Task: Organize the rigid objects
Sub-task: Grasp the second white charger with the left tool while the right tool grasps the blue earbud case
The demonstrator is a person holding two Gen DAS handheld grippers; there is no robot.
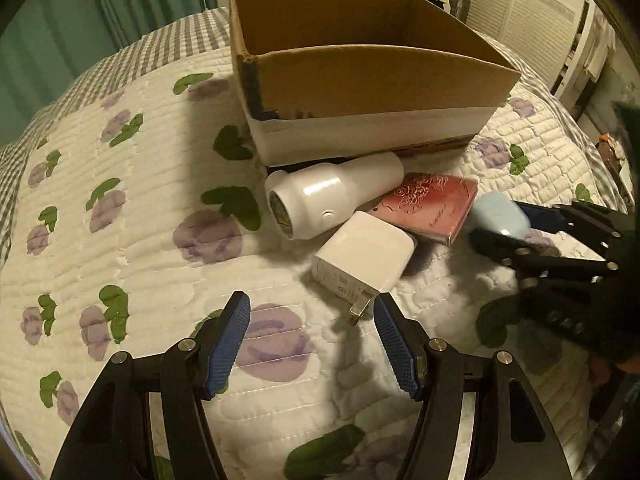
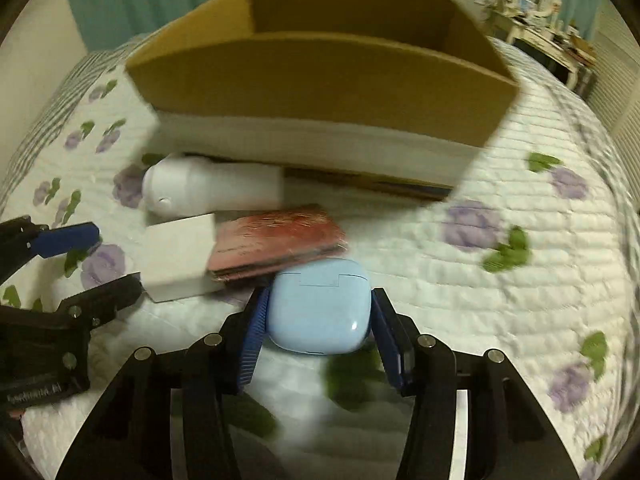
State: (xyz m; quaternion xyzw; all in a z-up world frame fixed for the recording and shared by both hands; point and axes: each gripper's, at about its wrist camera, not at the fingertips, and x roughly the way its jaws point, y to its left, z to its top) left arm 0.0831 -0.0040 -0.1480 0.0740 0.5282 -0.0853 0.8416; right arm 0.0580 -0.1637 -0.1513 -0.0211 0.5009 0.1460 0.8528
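My right gripper (image 2: 318, 320) pinches the light blue earbud case (image 2: 318, 308) at lower centre of the right wrist view, both blue pads against its sides. My left gripper (image 1: 312, 340) is spread wide and holds nothing; its tips sit low in the left wrist view, just short of the white charger block (image 1: 364, 258), whose metal prongs point toward them.

Above the charger lie a white bottle-shaped device (image 1: 332, 196) on its side and a pink patterned card case (image 1: 430, 206), the charger resting partly on the case. Behind them, touching the bottle, stands the open cardboard box (image 1: 372, 80), its near wall facing me.

Left of the pile the quilt (image 1: 120, 220) offers free room. Everything rests on that white flowered bedspread; teal curtains (image 1: 100, 8) hang upper left.
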